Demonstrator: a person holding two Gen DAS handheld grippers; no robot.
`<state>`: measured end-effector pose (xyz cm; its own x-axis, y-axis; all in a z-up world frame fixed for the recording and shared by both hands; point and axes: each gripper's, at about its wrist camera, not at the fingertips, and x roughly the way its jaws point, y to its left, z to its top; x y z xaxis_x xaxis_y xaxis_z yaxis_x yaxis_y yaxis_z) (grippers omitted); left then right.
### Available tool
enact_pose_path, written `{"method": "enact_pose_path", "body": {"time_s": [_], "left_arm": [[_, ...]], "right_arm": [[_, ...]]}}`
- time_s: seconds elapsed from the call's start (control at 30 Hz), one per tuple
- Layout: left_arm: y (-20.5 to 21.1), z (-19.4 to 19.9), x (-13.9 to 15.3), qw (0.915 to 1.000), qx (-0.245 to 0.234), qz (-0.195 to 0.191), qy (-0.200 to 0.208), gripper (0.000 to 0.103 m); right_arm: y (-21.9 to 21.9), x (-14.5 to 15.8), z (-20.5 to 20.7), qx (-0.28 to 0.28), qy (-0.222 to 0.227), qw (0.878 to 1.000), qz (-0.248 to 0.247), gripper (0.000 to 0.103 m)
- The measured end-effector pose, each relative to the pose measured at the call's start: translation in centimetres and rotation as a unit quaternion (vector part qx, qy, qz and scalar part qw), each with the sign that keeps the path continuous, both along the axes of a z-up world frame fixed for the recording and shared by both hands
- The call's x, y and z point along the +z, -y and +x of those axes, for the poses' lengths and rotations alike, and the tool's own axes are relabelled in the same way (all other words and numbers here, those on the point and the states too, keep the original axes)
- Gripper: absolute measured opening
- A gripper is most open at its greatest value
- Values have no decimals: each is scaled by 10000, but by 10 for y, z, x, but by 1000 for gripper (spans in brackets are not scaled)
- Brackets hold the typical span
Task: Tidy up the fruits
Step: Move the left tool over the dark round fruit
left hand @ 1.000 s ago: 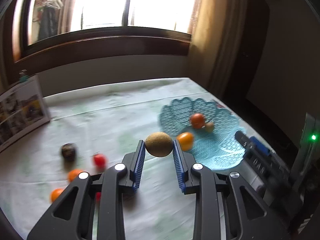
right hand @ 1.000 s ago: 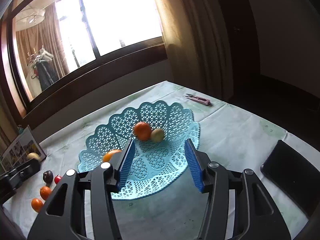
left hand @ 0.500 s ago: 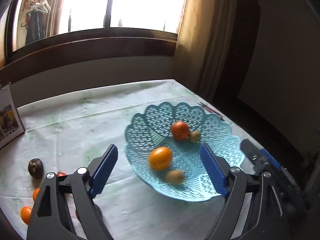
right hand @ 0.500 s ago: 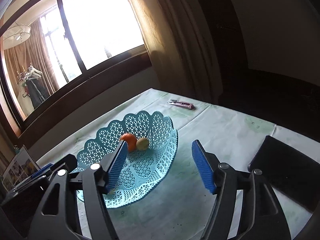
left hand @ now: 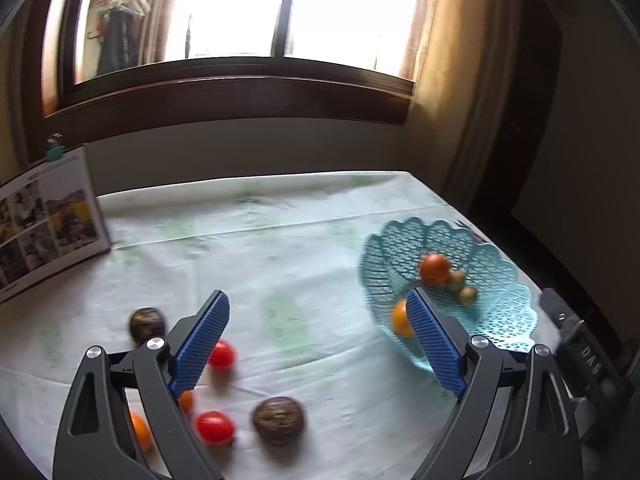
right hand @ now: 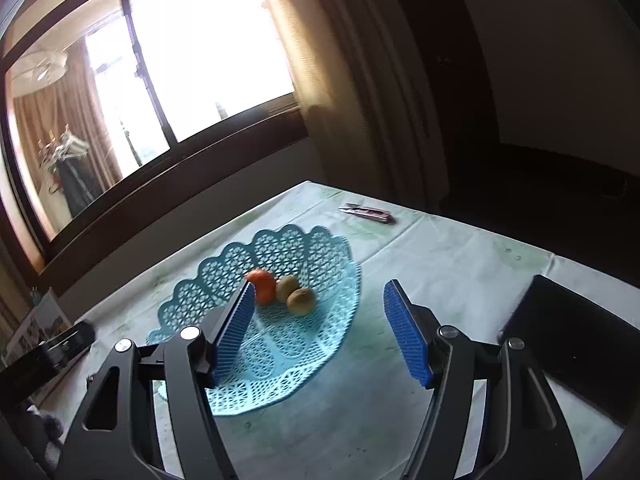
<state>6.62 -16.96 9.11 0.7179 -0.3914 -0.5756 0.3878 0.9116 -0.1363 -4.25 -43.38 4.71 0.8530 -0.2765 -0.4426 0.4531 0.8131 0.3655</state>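
A light-blue lattice basket [left hand: 500,300] [right hand: 320,264] stands on the tablecloth. It holds an orange [left hand: 434,269] [right hand: 264,286], two kiwis [left hand: 467,295] [right hand: 301,301] and a second orange [left hand: 400,318] near its left rim. My left gripper [left hand: 318,320] is open and empty, left of the basket. Below it lie two red tomatoes [left hand: 222,354], two dark brown fruits [left hand: 279,420] and small oranges [left hand: 140,432]. My right gripper [right hand: 320,324] is open and empty, over the basket's near right side.
A photo calendar [left hand: 44,224] stands at the far left of the table. A small pink cutter [right hand: 368,214] lies beyond the basket. A black pad [right hand: 576,344] lies at the right. The other gripper's black body shows at the right [left hand: 576,356].
The left gripper let the kiwi go into the basket, opened wide, then swung left toward the loose fruits. The right gripper stayed open and shifted slightly right of the basket.
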Motion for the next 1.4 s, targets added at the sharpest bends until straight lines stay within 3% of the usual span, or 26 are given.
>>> {"method": "enact_pose_path", "body": {"time_s": [0.4,0.5,0.6,0.8,1.1,1.3,1.4], "left_arm": [[-53,7,-6,9984,531,-74,-176,90],[-66,8,-4,9978,625,-127,-174,90],[-81,11,-3,9968,768,-153,-157,90],[-105,27,-7,9932,1106,-125,-342,90],[-115,55,-35,9882,1258,150,-864,89],[-113,77,-54,9835,1195,132,-1349,75],[-108,86,-61,9817,1157,194,-1499,62]], "right_arm": [[47,-14,-12,-603,5,9953,758,69],[50,-15,-14,-710,-11,9945,771,69],[42,-9,-16,-821,11,9955,463,69],[-8,6,-9,31,49,9994,-347,69],[-58,7,4,1217,-259,9907,-553,69],[-92,7,8,1909,-412,9786,-654,69],[-109,4,12,2353,-547,9684,-619,69]]}}
